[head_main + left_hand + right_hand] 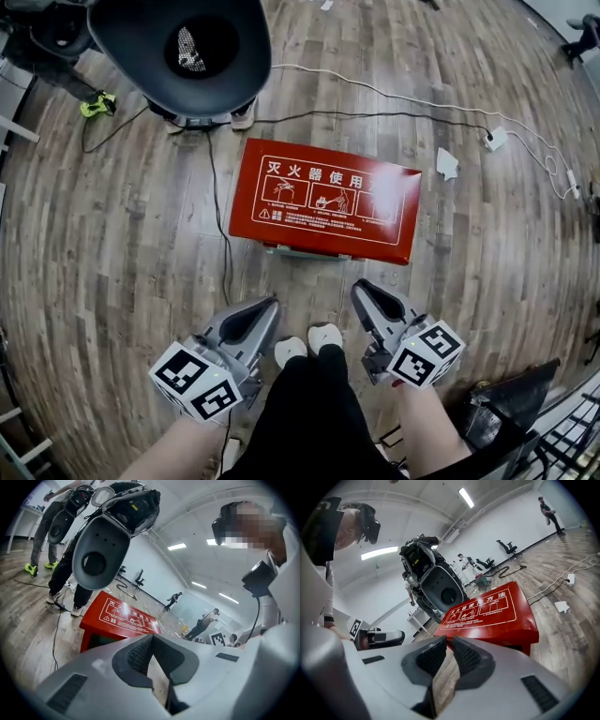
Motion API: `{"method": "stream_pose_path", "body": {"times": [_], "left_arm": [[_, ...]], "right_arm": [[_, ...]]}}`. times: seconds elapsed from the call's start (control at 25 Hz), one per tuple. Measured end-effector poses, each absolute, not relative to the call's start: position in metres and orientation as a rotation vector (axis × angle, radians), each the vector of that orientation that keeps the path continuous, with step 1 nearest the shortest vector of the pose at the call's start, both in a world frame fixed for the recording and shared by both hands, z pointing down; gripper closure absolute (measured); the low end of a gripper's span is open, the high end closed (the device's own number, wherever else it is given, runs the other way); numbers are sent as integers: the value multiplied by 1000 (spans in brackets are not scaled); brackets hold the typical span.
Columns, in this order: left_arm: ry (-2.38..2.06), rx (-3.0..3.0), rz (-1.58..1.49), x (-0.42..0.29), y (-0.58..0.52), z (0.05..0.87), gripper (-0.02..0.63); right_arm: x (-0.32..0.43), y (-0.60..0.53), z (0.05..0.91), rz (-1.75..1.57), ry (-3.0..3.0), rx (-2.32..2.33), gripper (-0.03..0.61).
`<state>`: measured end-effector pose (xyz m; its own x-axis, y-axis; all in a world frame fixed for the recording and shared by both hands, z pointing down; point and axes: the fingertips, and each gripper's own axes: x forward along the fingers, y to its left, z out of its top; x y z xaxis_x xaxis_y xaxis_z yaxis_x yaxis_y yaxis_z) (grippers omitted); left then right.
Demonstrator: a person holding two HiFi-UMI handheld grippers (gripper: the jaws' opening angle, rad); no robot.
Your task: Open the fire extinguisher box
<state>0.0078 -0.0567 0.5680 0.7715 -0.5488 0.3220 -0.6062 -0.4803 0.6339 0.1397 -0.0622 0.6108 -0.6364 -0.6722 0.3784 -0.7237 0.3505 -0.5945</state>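
Because the fire extinguisher box [323, 199] lies shut on the floor [112, 244], both empty tools aim at its near edge: left tool [270, 307] closed, right tool [361, 291] barely apart.

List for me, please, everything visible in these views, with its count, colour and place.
fire extinguisher box: one, red, on the floor ahead of the feet
round shell: one, black, beyond the box, upper left
cables: at least two, white and black, on the floor around the box
plug block: one, white, at the cable's end, right of the box
paper scrap: one, white, by the box's right end
bag: one, black, lower right
floor: brown wood planks
shoes: two, white, the person's own
left hand-held gripper: grey, jaws together, empty
right hand-held gripper: grey, jaws slightly apart, empty
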Motion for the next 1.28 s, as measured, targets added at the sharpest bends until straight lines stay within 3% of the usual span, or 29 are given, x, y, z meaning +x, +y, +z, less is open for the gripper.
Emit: {"method": "stream_pose_path", "body": {"times": [0.12, 0.48, 0.8, 1.28], "left_arm": [[-874, 2155, 119, 0, -50, 587, 607], [-912, 2114, 136, -6, -46, 632, 607], [-922, 2143, 118, -1, -61, 651, 607], [-911, 2156, 104, 5, -59, 645, 607]], "right_arm": [[136, -66, 637, 1217, -2509, 1291, 481], [141, -91, 699, 1414, -2510, 1347, 429], [133, -112, 699, 1345, -2650, 1304, 406], [134, -113, 681, 1504, -2716, 1286, 401]]}}
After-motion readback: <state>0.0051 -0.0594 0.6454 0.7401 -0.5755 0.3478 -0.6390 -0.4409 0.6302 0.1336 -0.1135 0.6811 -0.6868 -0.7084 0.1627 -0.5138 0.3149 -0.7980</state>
